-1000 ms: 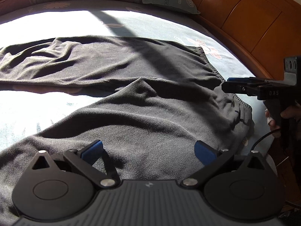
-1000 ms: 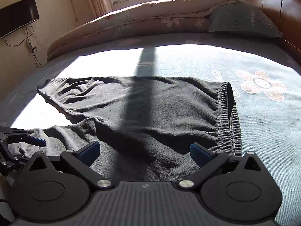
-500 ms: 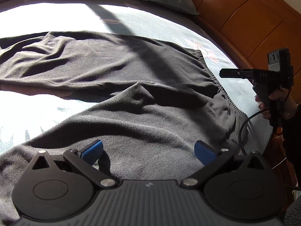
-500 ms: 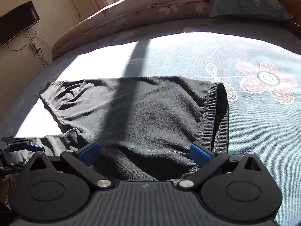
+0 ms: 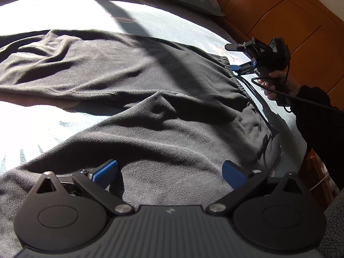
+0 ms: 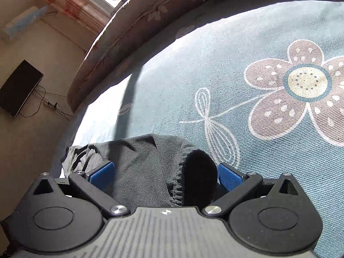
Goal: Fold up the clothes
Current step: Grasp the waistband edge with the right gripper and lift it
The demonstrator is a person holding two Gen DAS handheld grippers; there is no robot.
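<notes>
Left wrist view: trousers (image 5: 150,111) lie unfolded across the bed (image 5: 64,15), filling mid-frame.
Left tool (image 5: 169,169) spread wide, empty, above the near leg. Right tool (image 6: 164,175), spread wide, straddles the waistband (image 6: 193,172), ungripped. No fold made; all folding remains.

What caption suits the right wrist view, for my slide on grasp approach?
Open right hand-held gripper straddling the ribbed waistband of dark trousers on a flower-print bedsheet.

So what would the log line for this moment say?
step: reach waistband | trousers flat on bed | right gripper open around waistband | left gripper open
</notes>
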